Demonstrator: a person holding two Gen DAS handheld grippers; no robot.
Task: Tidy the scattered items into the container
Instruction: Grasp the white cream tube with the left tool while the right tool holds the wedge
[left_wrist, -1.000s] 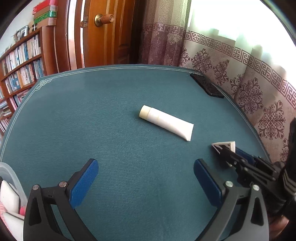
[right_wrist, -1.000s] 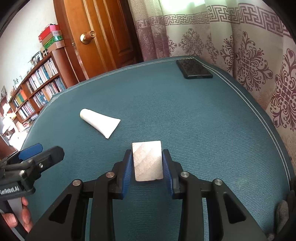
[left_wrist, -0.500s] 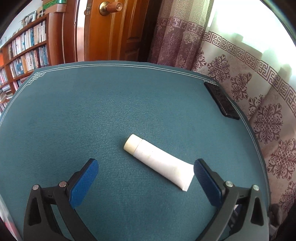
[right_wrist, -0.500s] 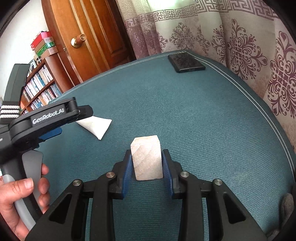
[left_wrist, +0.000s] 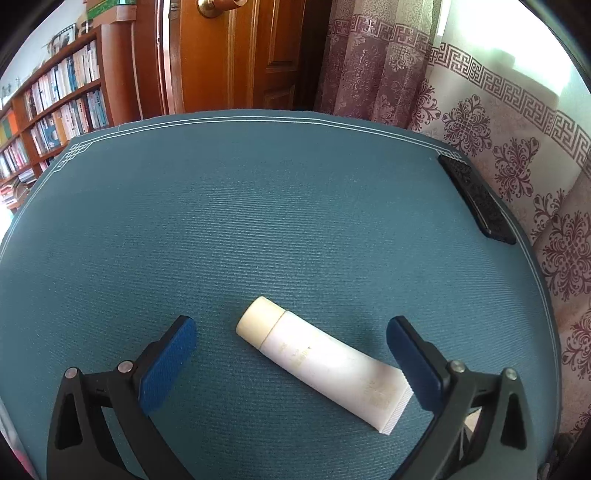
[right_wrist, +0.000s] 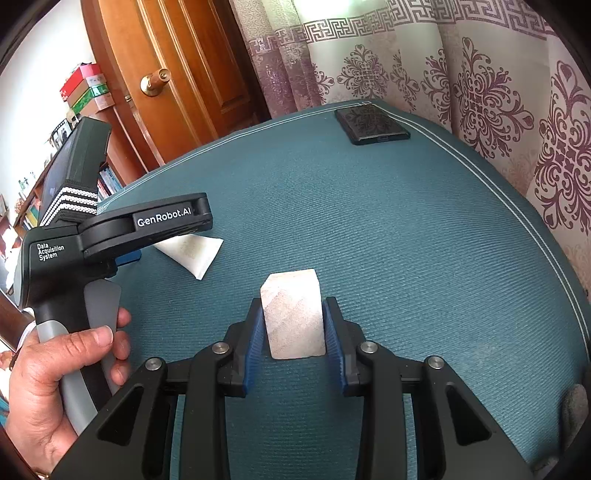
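Jaws of the left gripper (left_wrist: 291, 343) stand wide apart around the white tube (left_wrist: 325, 363) lying on the teal tabletop (left_wrist: 258, 221), seemingly not touching it. To the right, the right gripper (right_wrist: 293, 332) clamps a pale block (right_wrist: 291, 314).

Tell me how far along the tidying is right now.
Nothing visibly stowed; the container is out of view. In hand: the right tongs are shut on the pale block. Underway: the open left tongs straddle the white tube, which lies on the table. Left: both need binning. The black phone sits at the far edge.
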